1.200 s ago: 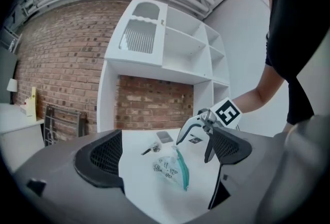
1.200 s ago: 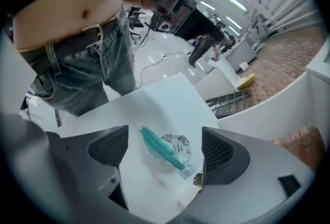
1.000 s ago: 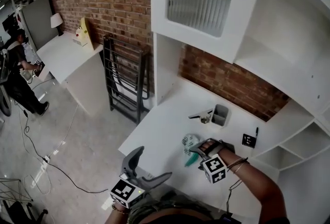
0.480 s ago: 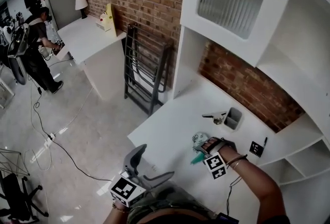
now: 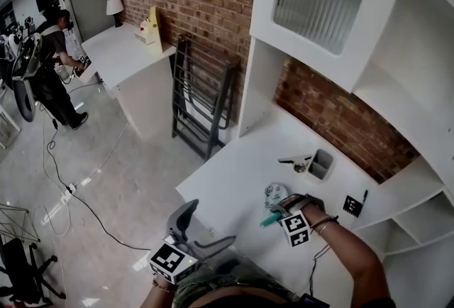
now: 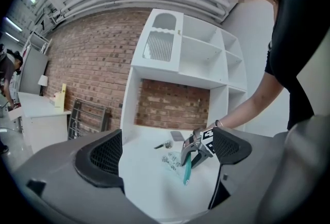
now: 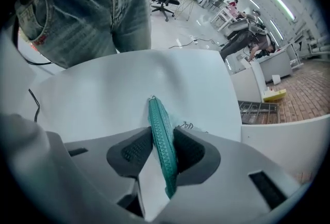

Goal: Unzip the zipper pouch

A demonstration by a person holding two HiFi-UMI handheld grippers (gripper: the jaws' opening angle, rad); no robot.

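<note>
Where the white bench (image 5: 234, 182) fills the lower right of the head view, we enter one zipper pouch (image 5: 274, 193). It has a pale, see-through body with small printed figures and a teal zipper band (image 5: 268, 221) along one edge.

Right gripper (image 5: 278, 209): it points steeply down over the pouch. Its jaws have just been closing and now pinch the teal zipper band (image 7: 161, 135) between both pads. The band stands edgewise at the centre of the right gripper view. A small metal tip (image 7: 152, 98) shows at the band's far end; we cannot tell whether it is the slider.

Left gripper (image 5: 211, 221): it sits at the lower left of the head view, off the bench edge. Its jaws are wide apart with nothing between them. Its own view looks across at the pouch (image 6: 172, 158), well apart from it.

Handling, as we judge it: the pouch is light, limp and thin-walled, so the body will crumple and give poor purchase. The zipper band is the one firm ridge. The bench looks smooth, so the pouch should slide or lift with any pull unless anchored.

Hold, as we judge it: one gripper on the band's end, the other on the slider tab, drawing along the band.

Zipper condition: it appears closed along the length we can see.
</note>
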